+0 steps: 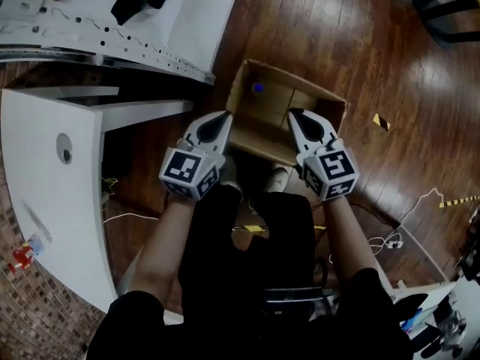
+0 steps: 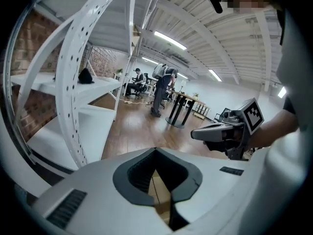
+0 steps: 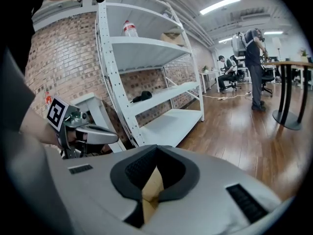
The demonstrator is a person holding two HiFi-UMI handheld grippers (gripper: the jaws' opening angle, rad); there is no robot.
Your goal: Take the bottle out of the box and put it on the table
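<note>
Down on the wooden floor (image 1: 360, 36), one white shelf rack (image 1: 172, 21) stands beyond the far-left corner of the single cardboard box (image 1: 259, 142). One white table (image 1: 45, 193) stands well to the left of the box. The box sits open-topped, just ahead of the person's feet. Two grippers hang over its near side. The left gripper (image 1: 223, 117) is above the box's near-left corner, and the right gripper (image 1: 295, 115) is above the near wall further right, apart from the left one. Both claws are pressed together and pinch nothing; only cardboard shows through the slot behind each pair of pads. Whether either tip touches the box cannot be told. One bottle (image 1: 258, 88) is inside the box at its far-left corner, showing only a blue cap.
</note>
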